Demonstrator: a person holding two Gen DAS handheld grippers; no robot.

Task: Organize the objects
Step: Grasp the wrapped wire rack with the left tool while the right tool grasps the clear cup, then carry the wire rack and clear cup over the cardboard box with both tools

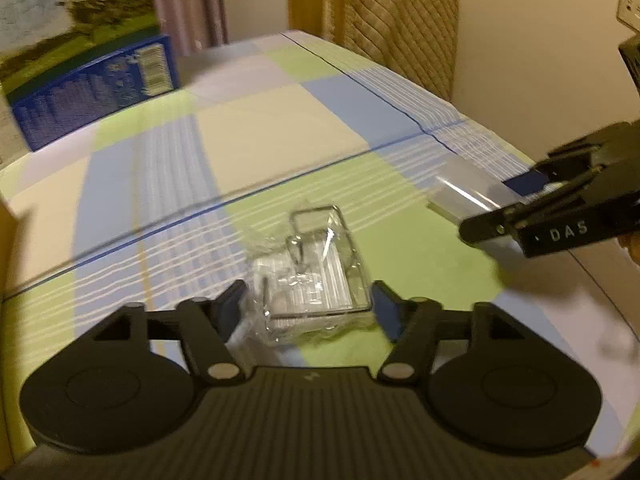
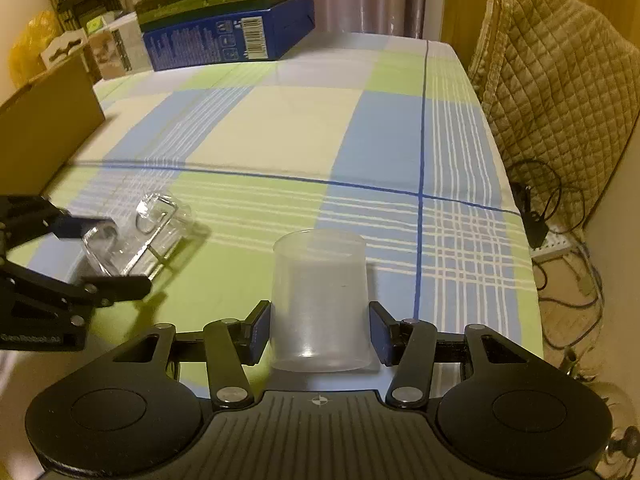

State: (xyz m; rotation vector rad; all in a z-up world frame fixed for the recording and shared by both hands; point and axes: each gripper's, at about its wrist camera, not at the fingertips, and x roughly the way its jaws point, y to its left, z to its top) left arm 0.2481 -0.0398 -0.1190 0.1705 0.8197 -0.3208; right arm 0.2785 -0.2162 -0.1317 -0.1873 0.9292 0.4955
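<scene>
A clear plastic case (image 1: 316, 276) wrapped in crinkled film lies on the checked tablecloth between the fingers of my left gripper (image 1: 308, 312). The jaws stand open on either side of it with small gaps. It also shows in the right wrist view (image 2: 132, 236), with the left gripper (image 2: 100, 252) around it. A frosted translucent cup (image 2: 320, 300) stands upright between the fingers of my right gripper (image 2: 320, 332), whose pads sit at its sides; whether they press it I cannot tell. The cup (image 1: 468, 192) and right gripper (image 1: 516, 208) show at the right in the left wrist view.
A blue box (image 2: 228, 36) with a picture box on top lies at the table's far left. A brown cardboard box (image 2: 44, 124) stands at the left edge. A quilted chair back (image 2: 560, 80) stands right of the table, with cables on the floor (image 2: 560, 240).
</scene>
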